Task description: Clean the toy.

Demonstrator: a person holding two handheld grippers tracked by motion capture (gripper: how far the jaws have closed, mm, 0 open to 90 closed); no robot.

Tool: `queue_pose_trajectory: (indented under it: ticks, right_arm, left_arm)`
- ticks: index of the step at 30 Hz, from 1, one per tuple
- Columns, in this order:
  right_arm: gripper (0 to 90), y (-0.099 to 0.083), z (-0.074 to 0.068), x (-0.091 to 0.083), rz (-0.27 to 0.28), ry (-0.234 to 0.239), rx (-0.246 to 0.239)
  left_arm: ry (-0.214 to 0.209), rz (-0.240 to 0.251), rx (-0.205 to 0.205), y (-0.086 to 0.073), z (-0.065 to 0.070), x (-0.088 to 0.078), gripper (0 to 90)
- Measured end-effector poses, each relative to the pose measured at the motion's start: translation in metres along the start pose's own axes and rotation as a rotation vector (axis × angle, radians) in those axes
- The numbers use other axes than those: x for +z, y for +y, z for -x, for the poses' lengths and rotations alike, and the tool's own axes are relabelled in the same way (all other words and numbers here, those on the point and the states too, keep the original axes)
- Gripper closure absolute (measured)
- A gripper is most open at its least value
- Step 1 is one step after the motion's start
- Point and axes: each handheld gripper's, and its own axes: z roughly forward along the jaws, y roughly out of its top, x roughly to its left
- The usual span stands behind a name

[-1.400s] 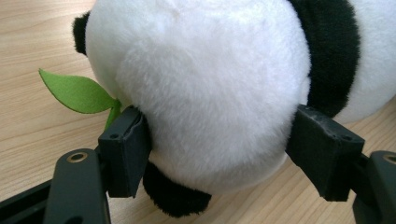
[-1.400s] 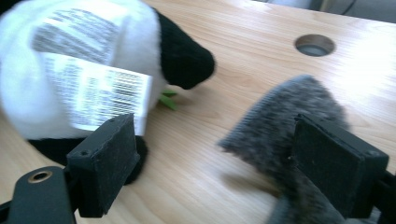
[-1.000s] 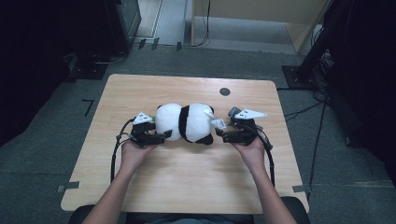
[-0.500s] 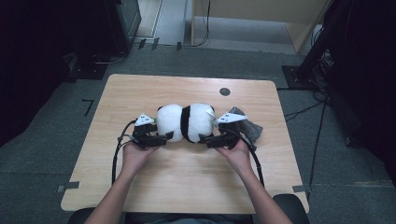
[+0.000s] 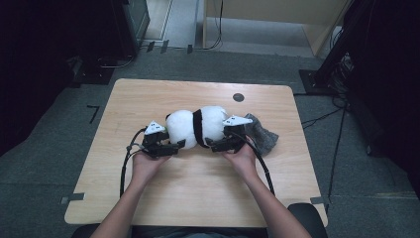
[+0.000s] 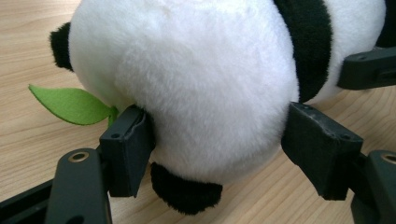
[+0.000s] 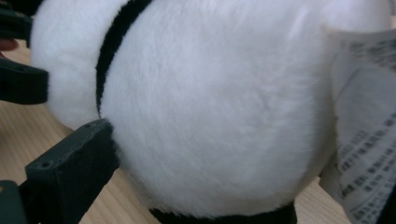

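Lying mid-table [image 5: 148,99], panda [image 5: 198,126] sits between both tools. Left tool [image 5: 171,147] clamps its left end. Right tool [image 5: 214,145], jaws just opened wide, straddles the right end, grip uncertain.

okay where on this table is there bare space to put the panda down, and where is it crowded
Bare wood lies along the table far edge behind the plush panda, on the left side beyond the left gripper, and along the near edge beside the forearms. It is crowded mid-table: the right gripper flanks the panda, with grey cloth beside it.
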Motion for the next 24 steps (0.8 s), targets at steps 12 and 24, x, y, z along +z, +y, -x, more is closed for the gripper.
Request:
queue_pose_trajectory:
  ticks: [12,24]
  right_arm:
    - [47.0,0.007,0.017,0.002,-0.011,0.040,-0.020]
    - [47.3,0.016,0.044,-0.029,-0.007,0.189,-0.003]
  left_arm:
    - [0.004,0.035,0.056,0.000,-0.005,-0.007,29.7]
    - [-0.048,0.069,0.079,0.008,-0.034,-0.031,27.3]
